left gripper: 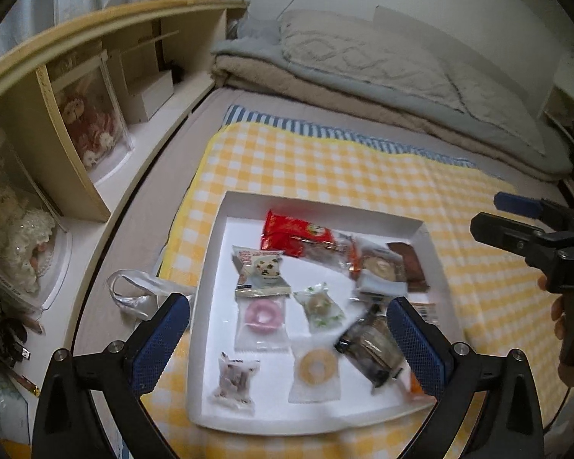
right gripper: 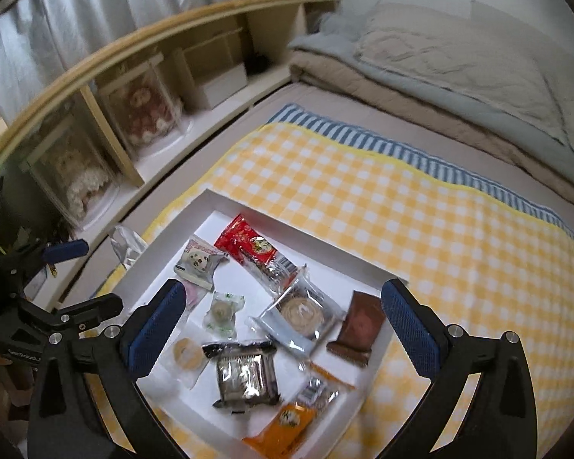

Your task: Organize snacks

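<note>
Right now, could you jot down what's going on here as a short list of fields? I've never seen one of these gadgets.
setting: yellow checked cloth spread on a bed
container: white tray on the cloth
contents: wrapped snacks, among them a red packet, a pink ring sweet and a dark packet
left gripper: open, holding nothing, above the tray
right gripper: open, holding nothing, above the tray

A shallow white cardboard tray (right gripper: 298, 222) lies flat on the bed, holding wrapped snacks. A red foil packet (right gripper: 245, 239) lies at its far side, a brown wrapped bar (right gripper: 359, 323) by its right rim and an orange packet (right gripper: 283, 426) at the near edge. A dark transparent-wrapped cake (right gripper: 245, 375) sits near the middle, with a clear-wrapped pink ring (left gripper: 262, 315) and a clear-wrapped yellow ring (left gripper: 317, 369) flat on the left.
</note>
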